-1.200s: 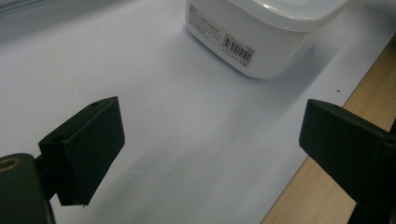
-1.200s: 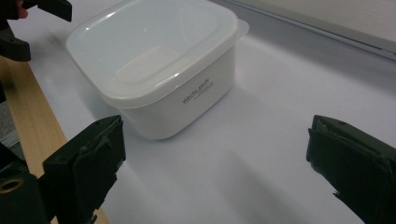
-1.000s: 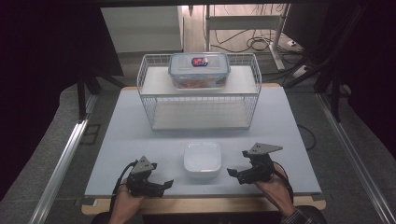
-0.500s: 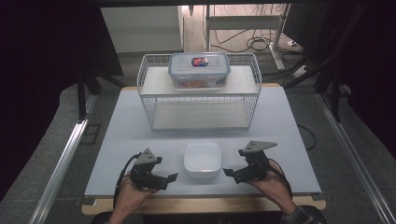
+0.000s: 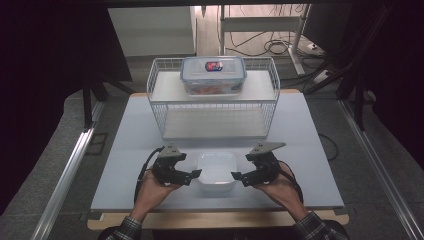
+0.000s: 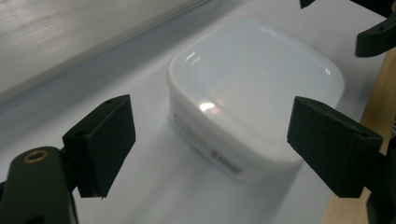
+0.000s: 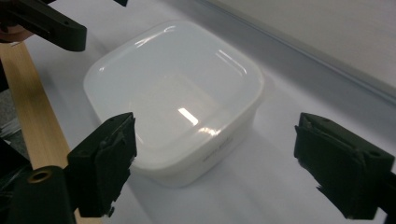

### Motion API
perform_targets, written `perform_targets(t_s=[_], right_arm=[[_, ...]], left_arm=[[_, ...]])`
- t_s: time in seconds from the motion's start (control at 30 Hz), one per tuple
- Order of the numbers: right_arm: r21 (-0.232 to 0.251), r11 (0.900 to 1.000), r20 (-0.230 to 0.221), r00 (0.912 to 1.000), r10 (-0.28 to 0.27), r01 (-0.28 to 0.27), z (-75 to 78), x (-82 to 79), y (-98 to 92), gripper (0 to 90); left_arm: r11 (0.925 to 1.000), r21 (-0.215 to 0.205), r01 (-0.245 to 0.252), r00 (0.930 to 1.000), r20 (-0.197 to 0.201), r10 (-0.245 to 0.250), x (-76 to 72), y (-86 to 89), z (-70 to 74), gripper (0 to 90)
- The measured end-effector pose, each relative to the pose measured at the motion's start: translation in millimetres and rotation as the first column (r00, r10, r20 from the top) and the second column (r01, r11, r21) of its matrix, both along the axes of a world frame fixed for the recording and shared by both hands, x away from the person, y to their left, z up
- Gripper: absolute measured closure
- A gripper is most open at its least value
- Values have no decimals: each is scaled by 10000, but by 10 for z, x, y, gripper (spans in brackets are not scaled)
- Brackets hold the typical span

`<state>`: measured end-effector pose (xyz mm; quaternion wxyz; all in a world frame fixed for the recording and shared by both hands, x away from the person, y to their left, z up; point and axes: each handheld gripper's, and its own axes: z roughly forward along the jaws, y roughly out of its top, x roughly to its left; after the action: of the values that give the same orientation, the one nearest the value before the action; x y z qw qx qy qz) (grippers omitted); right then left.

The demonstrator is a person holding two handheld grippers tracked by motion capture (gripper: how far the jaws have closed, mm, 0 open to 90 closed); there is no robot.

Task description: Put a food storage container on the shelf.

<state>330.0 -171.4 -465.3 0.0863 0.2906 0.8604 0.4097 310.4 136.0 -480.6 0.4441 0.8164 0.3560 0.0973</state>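
Closing in on the white square plastic container (image 5: 216, 172), the left gripper (image 5: 194, 175) and right gripper (image 5: 239, 176) now flank it, jaws spread but just narrowing, touching nothing; a two-sided lift looks next

Both hands have moved inward toward the white container (image 5: 216, 172) near the table's front edge. Left gripper (image 5: 196, 174), earlier well left of it, now sits just beside its left side. Right gripper (image 5: 236, 176) likewise has come in at its right side. Both sets of jaws have just been closing slightly; pads remain clear of the container.
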Motion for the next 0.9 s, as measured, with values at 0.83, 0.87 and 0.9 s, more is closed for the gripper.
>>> perform_targets(t_s=[0.83, 0.87, 0.9], right_arm=[[1146, 9927, -2898, 9571, -16, 364, -239, 157, 20, 397], [1272, 9906, -3063, 9519, -81, 494, -214, 141, -29, 506], [1272, 9906, -3063, 9519, -81, 494, -214, 141, -29, 506]], left_arm=[[9873, -1589, 41, 9714, -2338, -417, 29, -23, -245, 447], [9868, -1619, -45, 9694, -2431, -354, -1, 10, -226, 478], [9868, -1619, -45, 9694, -2431, -354, -1, 10, -226, 518]])
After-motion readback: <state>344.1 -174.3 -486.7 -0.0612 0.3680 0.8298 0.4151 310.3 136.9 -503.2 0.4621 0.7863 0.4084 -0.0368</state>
